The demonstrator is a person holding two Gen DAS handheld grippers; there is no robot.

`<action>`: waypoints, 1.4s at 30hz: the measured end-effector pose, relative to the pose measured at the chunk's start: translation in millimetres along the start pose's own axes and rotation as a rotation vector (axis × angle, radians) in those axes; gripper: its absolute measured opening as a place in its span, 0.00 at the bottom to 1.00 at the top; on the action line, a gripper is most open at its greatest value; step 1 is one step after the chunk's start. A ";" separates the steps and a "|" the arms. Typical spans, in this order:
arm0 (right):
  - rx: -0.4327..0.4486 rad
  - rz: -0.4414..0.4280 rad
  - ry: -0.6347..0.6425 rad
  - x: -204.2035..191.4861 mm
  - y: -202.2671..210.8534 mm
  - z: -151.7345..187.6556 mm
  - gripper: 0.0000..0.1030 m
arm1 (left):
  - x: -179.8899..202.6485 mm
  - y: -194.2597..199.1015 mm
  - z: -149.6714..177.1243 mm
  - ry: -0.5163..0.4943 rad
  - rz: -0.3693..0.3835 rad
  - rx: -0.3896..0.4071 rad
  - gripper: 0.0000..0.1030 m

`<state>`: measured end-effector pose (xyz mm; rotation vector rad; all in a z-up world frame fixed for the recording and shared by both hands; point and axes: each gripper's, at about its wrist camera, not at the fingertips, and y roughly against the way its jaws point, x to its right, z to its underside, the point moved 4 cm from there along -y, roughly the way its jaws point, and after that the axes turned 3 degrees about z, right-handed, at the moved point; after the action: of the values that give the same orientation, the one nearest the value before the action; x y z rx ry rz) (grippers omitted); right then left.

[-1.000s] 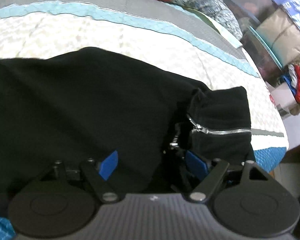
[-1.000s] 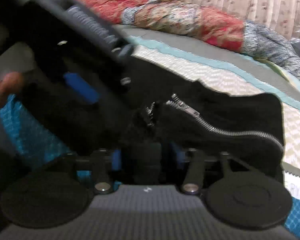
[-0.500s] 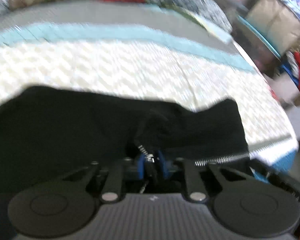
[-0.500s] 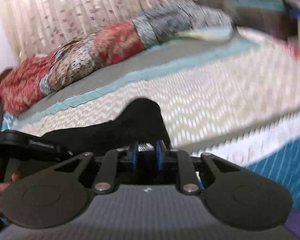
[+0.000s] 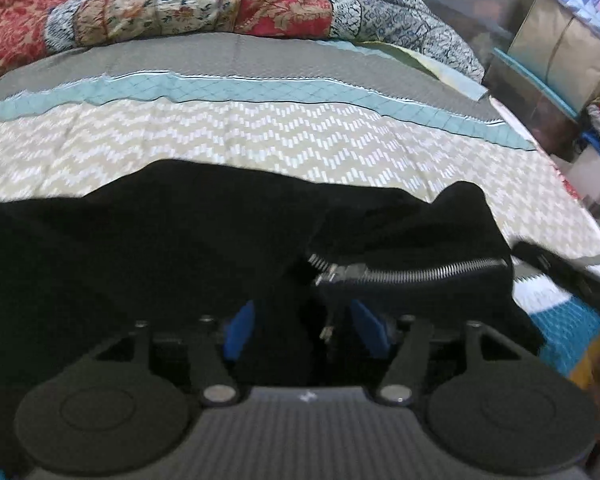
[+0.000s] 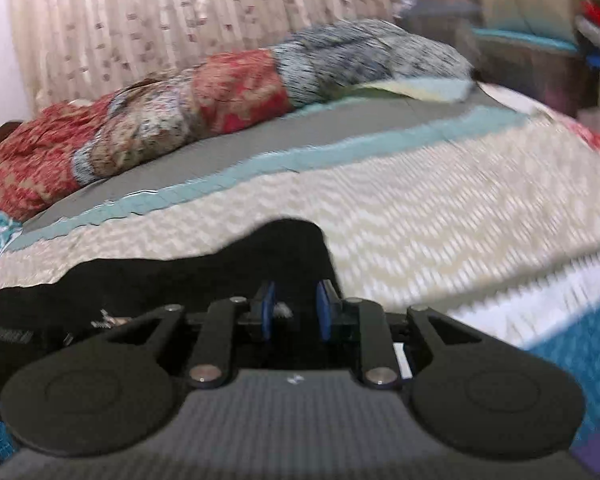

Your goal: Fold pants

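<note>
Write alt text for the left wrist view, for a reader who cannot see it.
Black pants with a silver zipper lie on a patterned bedspread; the left gripper has blue pads standing apart with black cloth between them. A red floral quilt is heaped at the far edge.

The left black two-finger gripper with blue pads point(image 5: 306, 326) points steeply downward; its jaws have just been opening, black cloth between them. The right black two-finger gripper with blue pads point(image 6: 296, 312) tilts gently downward, jaws narrow, lately opening slightly around black cloth.
</note>
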<state>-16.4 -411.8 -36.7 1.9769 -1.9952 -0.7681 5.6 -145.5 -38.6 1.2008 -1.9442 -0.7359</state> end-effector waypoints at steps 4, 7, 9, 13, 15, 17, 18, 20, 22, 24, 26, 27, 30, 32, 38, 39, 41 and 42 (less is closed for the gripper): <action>-0.057 -0.071 0.008 -22.7 -28.8 -2.3 0.26 | -38.3 44.4 13.2 0.043 -0.002 0.028 0.55; -0.167 -0.022 0.017 -33.2 -53.3 20.0 0.28 | -78.7 87.4 23.3 0.117 -0.042 0.080 0.56; -0.157 -0.011 0.036 -34.7 -54.9 22.8 0.28 | -105.3 114.6 33.1 0.179 -0.085 0.116 0.58; -0.132 0.012 -0.029 -32.6 -38.7 10.3 0.28 | -167.9 163.9 59.6 0.358 -0.171 0.175 0.64; -0.064 0.023 -0.075 -35.7 -22.2 4.8 0.30 | -198.3 182.8 73.6 0.442 -0.216 0.202 0.76; -0.012 -0.023 -0.105 -51.6 -5.6 1.4 0.30 | -228.3 195.5 85.3 0.531 -0.265 0.233 0.77; -0.009 -0.062 -0.105 -64.6 -0.5 2.2 0.30 | -241.5 198.2 89.7 0.578 -0.275 0.242 0.78; -0.045 -0.172 -0.055 -104.1 1.2 9.0 0.30 | -265.7 198.2 95.6 0.661 -0.259 0.265 0.78; -0.116 -0.278 0.010 -147.4 -4.9 21.6 0.27 | -285.2 190.0 97.6 0.709 -0.241 0.276 0.78; -0.194 -0.382 0.058 -193.5 -13.6 37.8 0.24 | -299.1 178.0 97.7 0.731 -0.211 0.280 0.88; -0.266 -0.453 0.081 -233.2 -22.5 50.4 0.20 | -314.4 165.2 100.0 0.774 -0.182 0.281 0.94; -0.300 -0.489 0.089 -253.0 -27.8 56.2 0.20 | -320.0 159.3 100.7 0.790 -0.160 0.284 0.95; -0.367 -0.563 0.106 -301.7 -44.3 63.4 0.20 | -332.9 147.1 102.2 0.839 -0.105 0.298 1.00; -0.411 -0.591 0.090 -329.3 -56.3 66.5 0.20 | -339.0 140.7 102.3 0.853 -0.092 0.305 1.00; -0.674 -0.547 -0.014 -369.4 -103.8 113.5 0.17 | -343.6 144.3 97.8 0.808 -0.083 0.349 0.48; -0.659 -0.547 -0.056 -366.6 -106.1 118.4 0.15 | -344.0 145.8 97.0 0.813 -0.065 0.355 0.45; -0.666 -0.556 -0.082 -362.8 -104.5 116.5 0.15 | -335.8 153.8 90.7 0.780 -0.044 0.387 0.42; -0.674 -0.562 -0.084 -362.2 -104.4 114.7 0.15 | -329.7 157.9 85.9 0.744 -0.043 0.401 0.41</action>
<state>38.0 -29.4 -114.5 2.0607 -0.9695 -1.4280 -42.8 226.3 -58.9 1.4816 -1.4559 0.1136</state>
